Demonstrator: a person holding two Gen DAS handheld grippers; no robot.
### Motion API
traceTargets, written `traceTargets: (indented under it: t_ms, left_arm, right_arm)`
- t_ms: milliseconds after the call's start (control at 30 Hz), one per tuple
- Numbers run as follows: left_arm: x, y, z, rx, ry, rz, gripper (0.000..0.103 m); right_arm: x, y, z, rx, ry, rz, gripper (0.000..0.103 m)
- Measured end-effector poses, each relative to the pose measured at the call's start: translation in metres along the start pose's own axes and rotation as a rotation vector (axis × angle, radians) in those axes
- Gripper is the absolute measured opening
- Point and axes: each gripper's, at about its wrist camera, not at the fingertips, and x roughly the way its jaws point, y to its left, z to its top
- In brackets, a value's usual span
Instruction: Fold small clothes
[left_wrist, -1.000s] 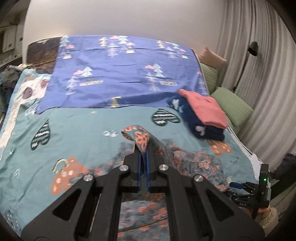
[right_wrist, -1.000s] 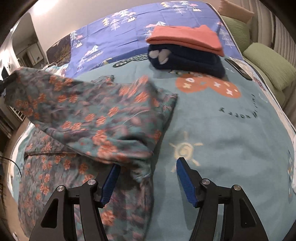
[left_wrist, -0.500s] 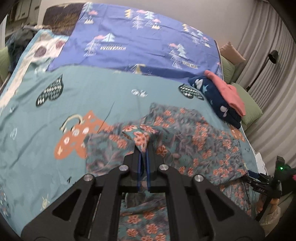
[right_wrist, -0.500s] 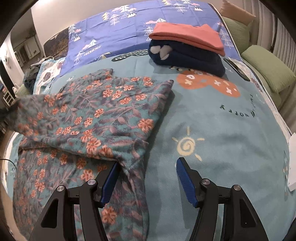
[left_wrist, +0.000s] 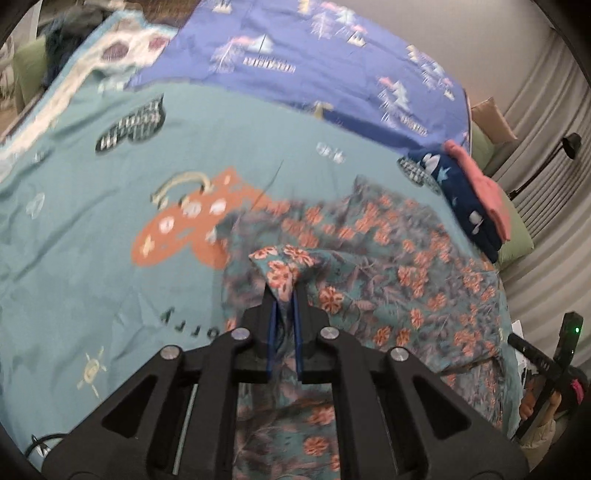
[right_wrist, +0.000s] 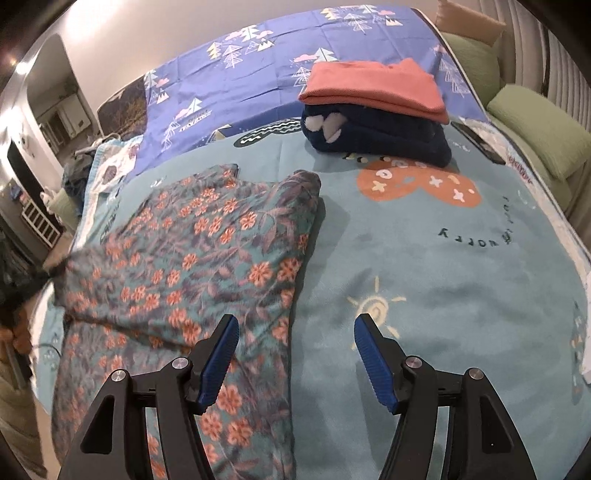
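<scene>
A floral garment (left_wrist: 388, 258) (right_wrist: 207, 258), teal with orange flowers, lies folded over itself on the teal blanket (right_wrist: 424, 266). My left gripper (left_wrist: 284, 291) sits low over its left side. A bunched corner of the cloth is still between the blue pads, and the jaws are opening. My right gripper (right_wrist: 295, 332) stands open just above the garment's right edge, its left pad (right_wrist: 218, 354) over the cloth and its right pad over bare blanket, with nothing gripped.
A stack of folded clothes (right_wrist: 373, 110) (left_wrist: 476, 199), orange on navy, sits at the far right of the bed. A blue tree-print sheet (right_wrist: 258, 66) covers the head end. A dark phone (right_wrist: 476, 142) lies near green pillows (right_wrist: 535, 129) and curtains.
My left gripper came down and across with the garment's corner, laying the lifted layer flat over the rest. Its jaws now stand slightly wider. The right gripper stayed put.
</scene>
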Motion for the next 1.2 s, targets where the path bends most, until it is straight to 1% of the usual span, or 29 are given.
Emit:
traceTargets:
  t_ms: [33,100,167,267,400,433,467,500,533,567,600,633,667,700,733,767,800,833,867,900,933,967,1000,1033,1067,1100,1167,1200]
  left_arm:
    - [0.005,0.003,-0.003,-0.009,0.023,-0.004,0.015]
    - [0.008,0.005,-0.004,-0.013,0.037,-0.002,0.036]
    - [0.007,0.008,0.0,-0.018,0.02,0.023,0.047]
    - [0.009,0.014,0.008,-0.039,0.001,0.02,0.048]
    - [0.024,0.013,0.017,-0.023,0.026,0.031,0.048]
    - [0.028,0.012,0.017,-0.014,0.036,0.032,0.047]
    - [0.031,0.01,0.016,-0.003,0.042,0.025,0.028]
    - [0.032,0.008,0.016,0.008,0.039,0.023,0.007]
    - [0.03,0.007,0.015,0.011,0.029,0.022,0.007]
    - [0.024,0.006,0.014,0.013,-0.013,0.018,0.007]
    - [0.019,0.005,0.014,0.017,-0.041,0.009,0.007]
    - [0.008,0.003,0.015,0.025,-0.093,-0.016,0.007]
    - [0.001,0.002,0.016,0.033,-0.124,-0.032,0.007]
    - [-0.004,0.0,0.017,0.043,-0.143,-0.043,0.007]
    - [-0.009,-0.002,0.018,0.066,-0.166,-0.047,0.007]
    - [-0.01,-0.002,0.018,0.087,-0.183,-0.022,0.007]
    - [-0.009,-0.002,0.018,0.096,-0.186,0.003,0.008]
    - [-0.001,0.002,0.018,0.102,-0.169,0.037,0.009]
    - [0.008,0.006,0.017,0.099,-0.138,0.056,0.012]
    - [0.024,0.014,0.015,0.082,-0.079,0.091,0.012]
    - [0.033,0.019,0.013,0.066,-0.04,0.105,0.014]
    - [0.039,0.025,0.01,0.042,-0.012,0.099,0.016]
    - [0.04,0.032,0.007,0.002,-0.016,0.075,0.02]
    - [0.037,0.034,0.005,-0.019,-0.029,0.07,0.024]
    - [0.033,0.037,0.005,-0.033,-0.032,0.071,0.031]
    - [0.029,0.039,0.004,-0.041,-0.033,0.074,0.036]
    - [0.022,0.04,0.001,-0.049,-0.036,0.07,0.036]
    - [0.018,0.039,-0.002,-0.05,-0.035,0.06,0.039]
  right_arm:
    - [0.006,-0.002,0.006,0.015,0.011,0.018,0.066]
    - [0.015,-0.006,0.015,0.041,0.03,0.056,0.067]
    - [0.023,-0.009,0.026,0.068,0.045,0.078,0.067]
    - [0.035,-0.012,0.044,0.086,0.052,0.102,0.067]
    - [0.051,-0.012,0.062,0.084,0.063,0.087,0.067]
    - [0.057,-0.012,0.065,0.082,0.071,0.084,0.067]
    - [0.061,-0.011,0.067,0.08,0.077,0.085,0.067]
    - [0.065,-0.011,0.068,0.078,0.084,0.088,0.067]
    - [0.069,-0.01,0.069,0.077,0.088,0.096,0.067]
    - [0.072,-0.008,0.071,0.073,0.08,0.12,0.067]
    - [0.073,-0.006,0.071,0.067,0.074,0.143,0.063]
    - [0.074,-0.003,0.073,0.052,0.061,0.196,0.057]
    - [0.073,0.002,0.074,0.029,0.043,0.237,0.037]
    - [0.071,0.005,0.076,0.011,0.025,0.235,0.017]
    - [0.069,0.009,0.079,-0.005,-0.003,0.219,0.011]
    - [0.066,0.01,0.081,-0.012,-0.033,0.2,0.009]
    - [0.066,0.01,0.084,-0.009,-0.052,0.183,0.009]
    - [0.069,0.008,0.086,0.001,-0.052,0.171,0.009]
    - [0.074,0.007,0.088,0.01,-0.04,0.162,0.009]
    - [0.081,0.004,0.089,0.024,-0.018,0.137,0.009]
    - [0.085,0.002,0.09,0.031,-0.006,0.118,0.009]
    - [0.089,0.0,0.089,0.034,0.008,0.087,0.011]
    - [0.091,-0.001,0.087,0.035,0.013,0.075,0.017]
    - [0.089,-0.002,0.085,0.043,0.013,0.06,0.02]
    - [0.086,-0.004,0.084,0.053,0.008,0.05,0.028]
    - [0.082,-0.006,0.082,0.064,0.004,0.046,0.033]
    - [0.069,-0.01,0.076,0.073,-0.003,0.067,0.035]
    - [0.063,-0.012,0.073,0.073,-0.002,0.079,0.037]
